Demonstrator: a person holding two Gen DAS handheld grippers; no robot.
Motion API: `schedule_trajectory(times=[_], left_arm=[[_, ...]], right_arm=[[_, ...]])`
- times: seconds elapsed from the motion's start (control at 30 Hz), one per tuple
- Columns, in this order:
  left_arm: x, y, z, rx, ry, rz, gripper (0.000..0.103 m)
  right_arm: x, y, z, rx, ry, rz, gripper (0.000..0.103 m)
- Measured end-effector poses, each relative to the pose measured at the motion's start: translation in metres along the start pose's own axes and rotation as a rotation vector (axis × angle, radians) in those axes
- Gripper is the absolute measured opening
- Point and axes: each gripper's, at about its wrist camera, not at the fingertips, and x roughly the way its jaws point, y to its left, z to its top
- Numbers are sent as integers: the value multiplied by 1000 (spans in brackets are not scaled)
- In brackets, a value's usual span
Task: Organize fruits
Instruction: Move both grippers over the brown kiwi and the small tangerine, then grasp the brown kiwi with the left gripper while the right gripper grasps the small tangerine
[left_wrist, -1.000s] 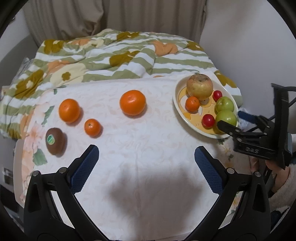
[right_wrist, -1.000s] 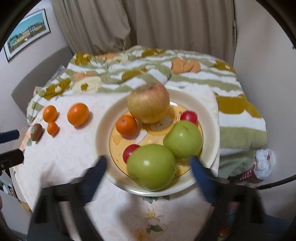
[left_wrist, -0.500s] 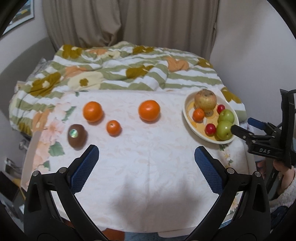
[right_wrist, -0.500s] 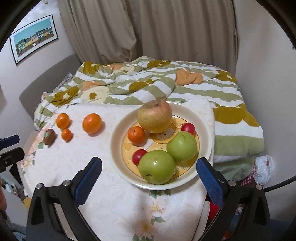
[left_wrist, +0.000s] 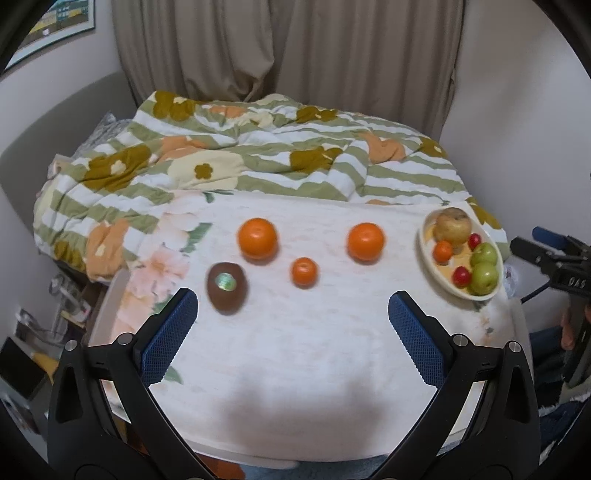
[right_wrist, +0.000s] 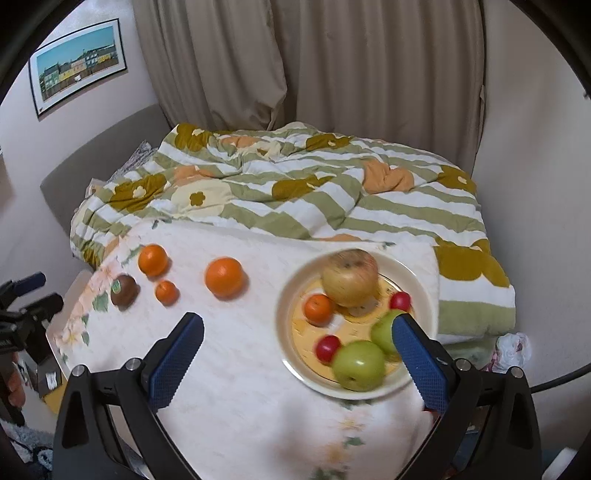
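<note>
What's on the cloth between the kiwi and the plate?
In the left wrist view, a small orange lies between the kiwi and the plate, with a larger orange a bit farther back.

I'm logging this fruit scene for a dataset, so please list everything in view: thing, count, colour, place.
large oranges: 2, orange, on the tablecloth, one left, one toward the plate
small orange: 1, orange, on the cloth between them, nearer the camera
kiwi: 1, brown with sticker, cloth's left side
plate: 1, cream with yellow centre, cloth's right end
apple: 1, yellow-red, back of plate
green apples: 2, green, front of plate
small red fruits: 2, red, on plate
small orange on plate: 1, orange
tablecloth: 1, white floral
quilt: 1, green-white striped, behind
curtain: beige
picture: 1, wall, upper left
left tongs: open, empty
right tongs: open, empty
</note>
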Motion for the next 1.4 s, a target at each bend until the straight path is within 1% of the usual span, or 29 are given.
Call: schedule_trajectory(times=[0.07,0.23,0.33,0.4,0.53,0.63,0.77,0.87,0.93,1.03,1.1,1.2,1.3,1.4], left_arm=[[3,19,5,15,5,-12,103],[14,64,19,63,17,-59,103],[24,86,27,98,28,-89,103],[31,98,31,115,37,-109,103],[52,120,42,153,63,-157,103],[71,130,51,187,94,-212,103],[94,132,53,243,151,-265,103],[113,129,49,271,191,-306,103],[127,126,44,280,221,-323,103],[143,121,36,265,256,-350,103],[153,117,31,263,270,-355,103],[166,110,19,262,284,-340,97],[174,104,9,254,289,-336,94],[181,97,1,272,298,-337,83]], right_arm=[[3,17,6,26,-1,-1,102],[16,58,15,43,-11,-28,102],[29,80,19,67,4,-32,102],[40,93,21,98,22,-26,102],[60,112,21,152,50,-43,102],[75,122,17,197,67,-55,102],[92,136,10,216,98,-103,102],[103,144,6,220,108,-121,102],[111,148,4,225,121,-120,102],[122,151,1,223,137,-113,102],[131,154,-1,206,145,-105,102],[145,157,-4,181,160,-83,101],[154,158,-8,161,162,-63,99],[161,161,-10,139,162,-46,98]])
